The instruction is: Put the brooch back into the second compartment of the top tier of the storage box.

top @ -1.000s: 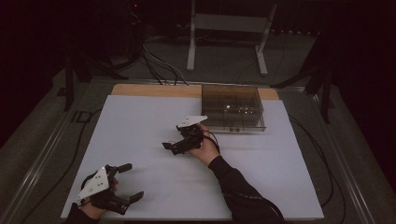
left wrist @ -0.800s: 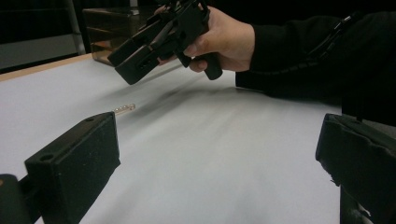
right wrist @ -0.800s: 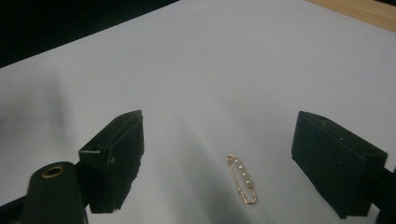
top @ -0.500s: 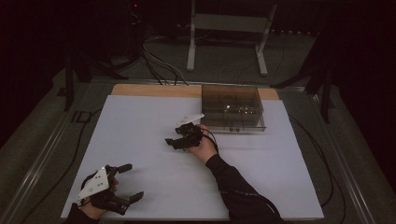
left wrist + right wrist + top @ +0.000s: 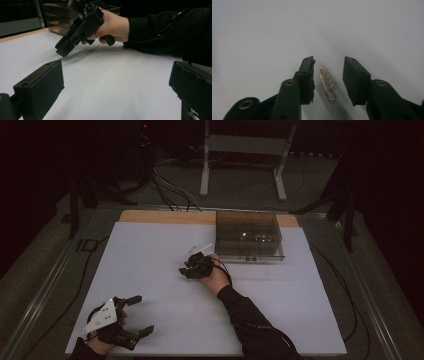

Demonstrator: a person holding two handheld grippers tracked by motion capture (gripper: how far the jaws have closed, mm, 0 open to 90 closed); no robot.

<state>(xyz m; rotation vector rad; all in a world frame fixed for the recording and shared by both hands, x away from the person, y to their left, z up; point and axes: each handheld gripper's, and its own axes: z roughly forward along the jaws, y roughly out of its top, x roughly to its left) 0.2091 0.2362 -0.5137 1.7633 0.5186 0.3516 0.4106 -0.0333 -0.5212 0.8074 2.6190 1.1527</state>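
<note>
Half-closed now: my right gripper (image 5: pixel 328 76) has just been narrowing its jaws around the gold pin (image 5: pixel 328 85), lower centre, not yet pinching. Left gripper (image 5: pixel 127 317) sits spread, empty.

High view: fixed above the near table edge, facing forward and down, far off, white table (image 5: pixel 150 250) across mid-frame. Left gripper view: low over the sheet, facing the right gripper (image 5: pixel 65 48) at upper left, shared with the high view (image 5: pixel 186 270). Right gripper view: close, looking down at a gold pin (image 5: pixel 327 85) at lower centre.
</note>
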